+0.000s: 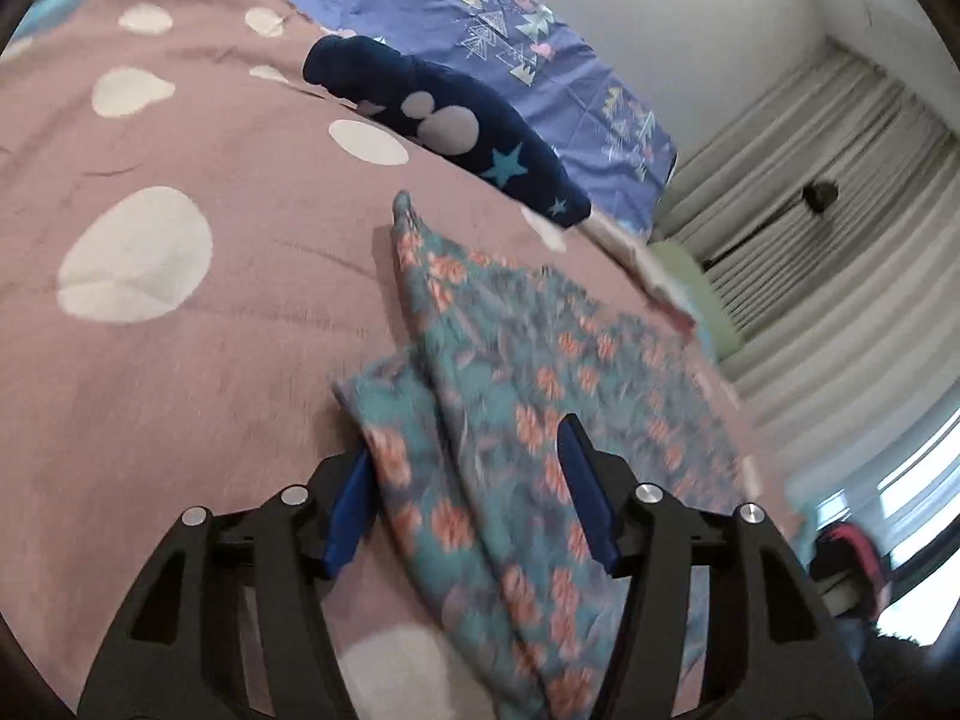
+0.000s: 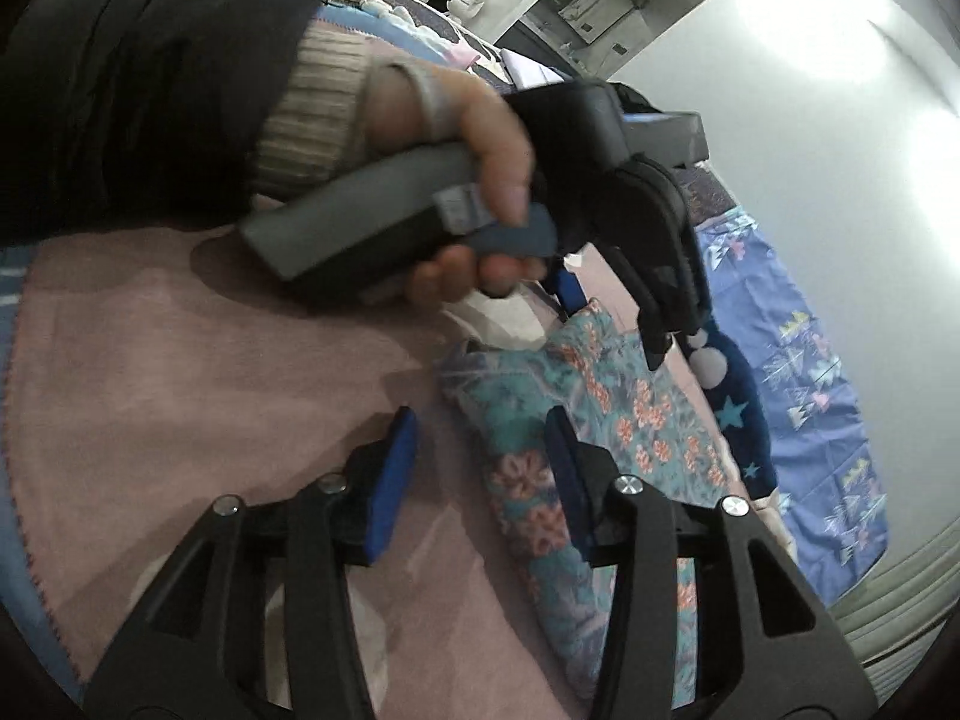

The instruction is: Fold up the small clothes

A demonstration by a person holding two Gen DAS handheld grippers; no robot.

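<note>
The left gripper (image 1: 468,480) stood spread, its blue pads apart over the floral garment (image 1: 510,408), with cloth lying between them but not pinched. The right gripper (image 2: 480,456) was likewise spread: one pad over bare blanket, the other at the garment's edge, gripping nothing. The garment lay folded in a long, narrow shape on the pink spotted blanket (image 1: 198,360). In the right wrist view, a hand (image 2: 468,138) in a dark sleeve with a ribbed cuff held the left gripper's grey handle. A navy garment with stars (image 1: 480,138) lay beyond, beside a blue patterned sheet (image 1: 510,30).
</note>
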